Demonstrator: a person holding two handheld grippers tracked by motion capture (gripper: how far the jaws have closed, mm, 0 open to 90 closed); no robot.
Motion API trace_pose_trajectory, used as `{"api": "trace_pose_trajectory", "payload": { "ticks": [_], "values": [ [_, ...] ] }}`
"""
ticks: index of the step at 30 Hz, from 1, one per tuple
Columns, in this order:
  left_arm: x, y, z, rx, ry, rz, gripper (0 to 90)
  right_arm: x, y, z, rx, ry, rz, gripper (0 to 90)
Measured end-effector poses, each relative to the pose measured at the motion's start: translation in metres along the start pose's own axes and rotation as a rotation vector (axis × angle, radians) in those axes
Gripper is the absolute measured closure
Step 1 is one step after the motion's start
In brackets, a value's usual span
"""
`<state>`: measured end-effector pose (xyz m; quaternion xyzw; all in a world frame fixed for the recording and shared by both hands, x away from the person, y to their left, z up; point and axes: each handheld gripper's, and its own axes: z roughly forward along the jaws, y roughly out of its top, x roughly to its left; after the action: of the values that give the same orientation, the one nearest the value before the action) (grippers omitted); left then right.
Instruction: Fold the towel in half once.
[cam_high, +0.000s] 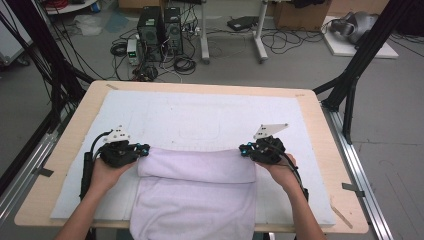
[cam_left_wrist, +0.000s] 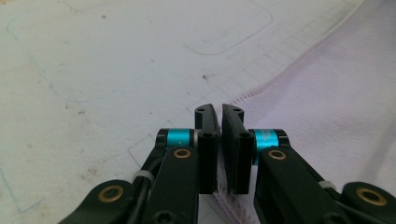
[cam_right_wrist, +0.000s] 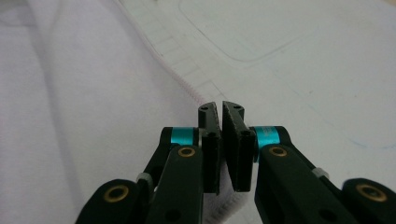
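Nearest the high camera, a pale lilac towel (cam_high: 195, 200) hangs over the front edge of the wooden table (cam_high: 70, 130), its far portion folded back on itself into a thick band that runs across the white mat (cam_high: 200, 115) between two hand-held grippers.

At the left end of that band, the person's left hand (cam_high: 102, 175) holds the left gripper (cam_high: 142, 150), which meets the folded edge of the towel. Seen from the left gripper view, its two black jaws stand nearly together, clamped on the stitched hem of the towel (cam_left_wrist: 327, 93), with the cloth spreading away to one side and the marked mat (cam_left_wrist: 93, 70) to the other.

At the right end, the right hand (cam_high: 282, 172) holds the right gripper (cam_high: 245, 150) against the opposite corner of the fold. From the right gripper view, its jaws are likewise pinched together on the towel's hem (cam_right_wrist: 93, 93), the mat (cam_right_wrist: 303, 60) stretching beyond.

Behind the table, computer towers (cam_high: 160, 30) and loose cables (cam_high: 185, 62) sit on the grey floor.
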<state>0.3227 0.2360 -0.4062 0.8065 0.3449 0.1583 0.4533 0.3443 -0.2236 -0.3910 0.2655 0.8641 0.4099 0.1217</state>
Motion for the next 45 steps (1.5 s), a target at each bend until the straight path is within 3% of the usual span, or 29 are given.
{"api": "trace_pose_trajectory", "payload": {
  "ticks": [5,8,10,12,13,15,18,23,27,31,33,37,39,41,45],
  "values": [
    [-0.022,-0.001,-0.023,-0.043,-0.019,0.054,84.8,0.024,0.001,-0.024,-0.065,0.021,-0.046,85.6],
    [-0.038,-0.011,-0.040,-0.050,-0.053,0.084,84.9,0.044,-0.007,-0.039,-0.096,0.045,-0.063,85.7],
    [-0.051,-0.022,-0.052,-0.042,-0.085,0.100,84.6,0.060,-0.015,-0.047,-0.088,0.082,-0.082,85.5],
    [-0.057,-0.031,-0.057,-0.037,-0.104,0.093,80.2,0.075,-0.023,-0.054,-0.086,0.126,-0.119,82.3],
    [-0.058,-0.035,-0.059,-0.037,-0.119,0.080,73.4,0.080,-0.027,-0.057,-0.095,0.161,-0.126,79.5],
    [-0.057,-0.037,-0.060,-0.029,-0.114,0.069,62.3,0.082,-0.030,-0.059,-0.091,0.162,-0.129,75.0],
    [-0.048,-0.032,-0.055,-0.034,-0.093,0.060,58.6,0.071,-0.031,-0.056,-0.098,0.151,-0.099,70.6],
    [-0.034,-0.021,-0.032,-0.026,-0.055,0.046,55.4,0.042,-0.030,-0.037,-0.024,0.074,-0.037,60.2],
    [-0.022,-0.017,-0.009,0.018,0.001,0.052,52.3,0.020,-0.034,-0.020,0.039,0.004,0.017,54.5],
    [-0.004,-0.024,0.017,0.125,0.043,0.031,46.1,0.004,-0.042,-0.006,0.090,-0.013,0.041,51.6],
    [0.002,-0.026,0.023,0.130,0.028,-0.005,43.5,-0.001,-0.045,-0.001,0.121,-0.004,0.069,47.5],
    [0.001,-0.028,0.031,0.143,0.022,0.004,44.1,-0.006,-0.049,0.006,0.159,0.009,0.124,44.0],
    [0.001,-0.028,0.031,0.143,0.020,0.001,44.9,-0.005,-0.050,0.010,0.182,0.008,0.123,44.1],
    [0.000,-0.028,0.030,0.145,0.007,0.003,49.5,-0.004,-0.051,0.009,0.175,0.000,0.112,47.6],
    [-0.002,-0.026,0.029,0.154,-0.035,0.011,67.0,0.003,-0.055,0.008,0.140,-0.015,0.107,57.5]
  ]
}}
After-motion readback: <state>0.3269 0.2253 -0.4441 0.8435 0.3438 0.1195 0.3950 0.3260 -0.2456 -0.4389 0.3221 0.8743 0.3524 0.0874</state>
